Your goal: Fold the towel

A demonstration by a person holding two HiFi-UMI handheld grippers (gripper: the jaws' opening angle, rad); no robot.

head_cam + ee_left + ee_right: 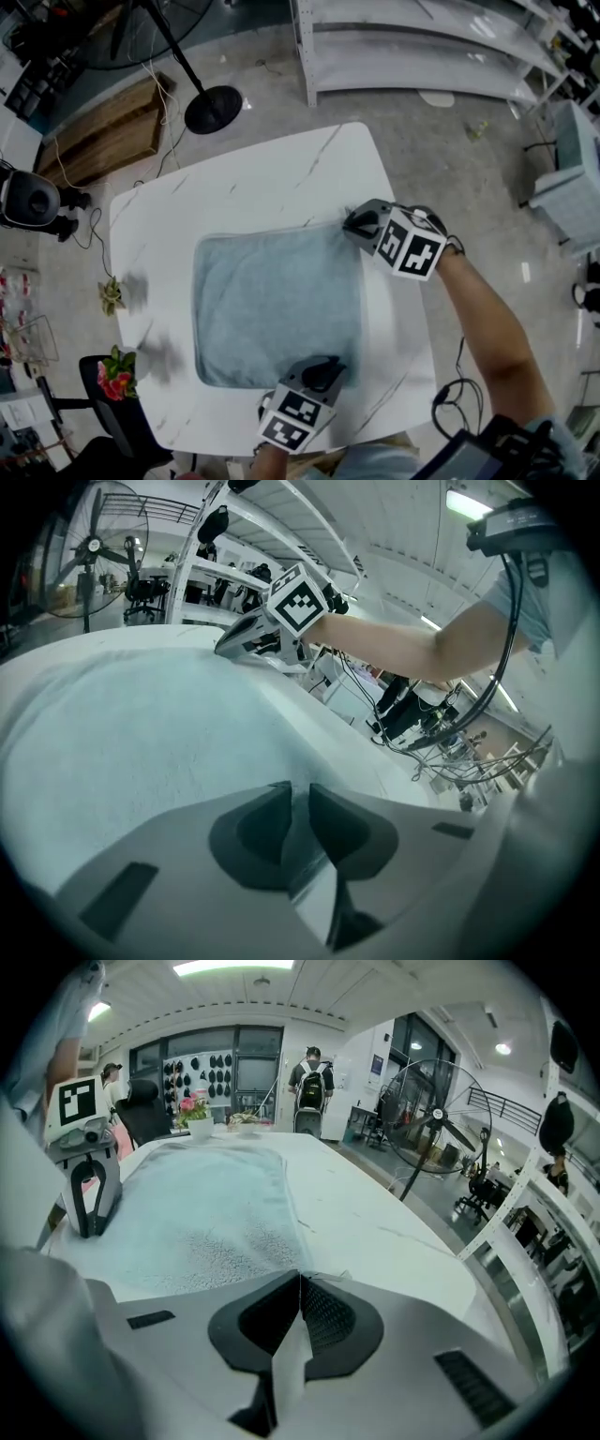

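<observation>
Towel (277, 305) lies flat and spread on the white table (253, 173), about mid-top. It's pale blue, no fold in it yet. You've got both tools on its right-hand edge as the head view shows it: R tongs (352, 223) at the far corner, L tongs (323, 371) at the near corner, close to the table's front edge.

R tongs: jaws together, pinched on the towel's corner. In the right gripper view the tips meet right on the hem, w/ a sliver of cloth poking out beside them. The rest of the towel runs away flat toward the L tongs, which stand tip-down on the cloth at that view's left.

L tongs: jaws a narrow slit apart, towel edge sitting in the slit. Pads don't look to be pressing it; cloth there is flat, not lifted.

Off the table: fan stand (214, 108) on the floor beyond the far edge, shelf unit (422, 52) further back, flowers (114, 372) by the table's left edge.
</observation>
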